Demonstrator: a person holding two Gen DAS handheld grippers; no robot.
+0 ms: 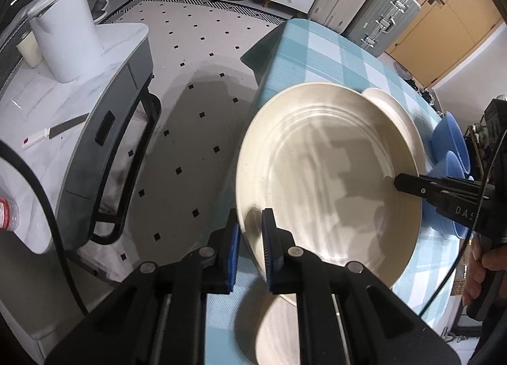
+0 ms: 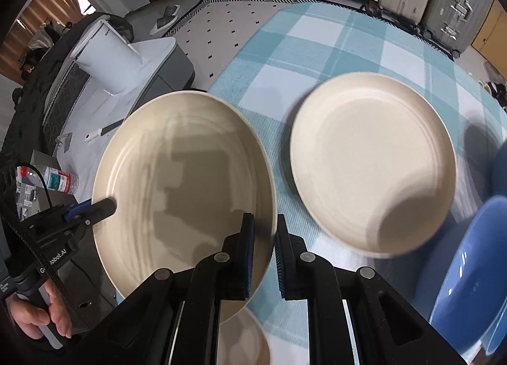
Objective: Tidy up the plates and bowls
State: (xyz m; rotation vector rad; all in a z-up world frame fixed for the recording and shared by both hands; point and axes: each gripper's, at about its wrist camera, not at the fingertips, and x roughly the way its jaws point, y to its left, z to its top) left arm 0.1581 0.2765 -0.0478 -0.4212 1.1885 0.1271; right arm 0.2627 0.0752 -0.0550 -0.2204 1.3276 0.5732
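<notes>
Cream plate (image 1: 329, 175) is raised over the checked table (image 2: 317, 45), beside a second plate (image 2: 374, 162). Left gripper (image 1: 250, 238) and right gripper (image 2: 264, 238) pinch opposite rims. Judged stiff, glazed, slippery, breakable; rim grip suits.

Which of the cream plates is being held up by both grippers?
The left plate, gripped at opposite rims by the left gripper and right gripper; the other plate lies flat on the tablecloth.
</notes>
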